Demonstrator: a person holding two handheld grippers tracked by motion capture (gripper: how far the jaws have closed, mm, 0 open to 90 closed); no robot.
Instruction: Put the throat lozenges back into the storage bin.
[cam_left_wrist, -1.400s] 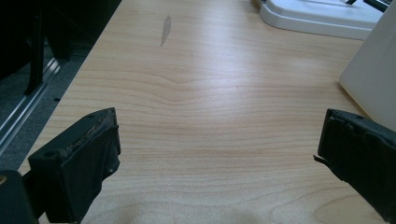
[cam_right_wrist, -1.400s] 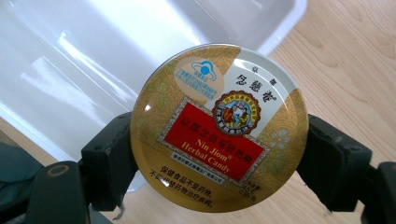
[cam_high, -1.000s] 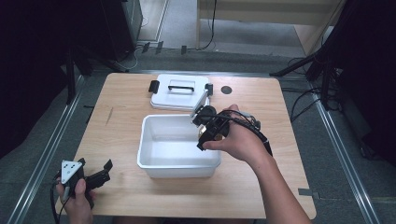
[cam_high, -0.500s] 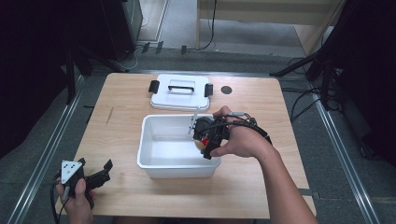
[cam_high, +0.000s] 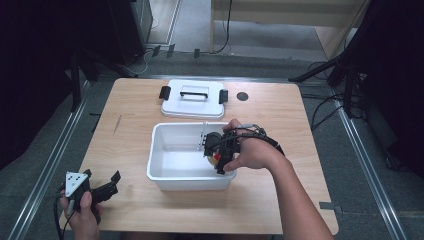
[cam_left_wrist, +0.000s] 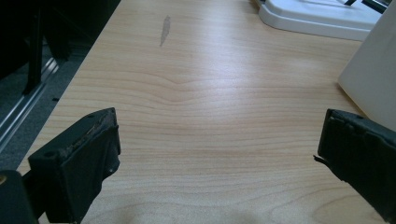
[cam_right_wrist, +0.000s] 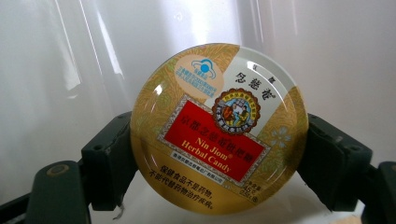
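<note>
The pale wooden counter (cam_high: 125, 125) carries a white tub (cam_high: 165, 177) at its middle. A white lid (cam_high: 192, 105) with a handle lies flat just behind it, and a small dark disc (cam_high: 242, 96) sits beside the lid.

Desk (cam_high: 135, 125) left half left free, centre blocked by open bin (cam_high: 165, 172), lid (cam_high: 192, 101) set near far edge.

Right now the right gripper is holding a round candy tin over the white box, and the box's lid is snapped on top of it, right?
Not quite. The lid lies on the table behind the open white box, as the high view shows. The right gripper does hold the round candy tin.
</note>
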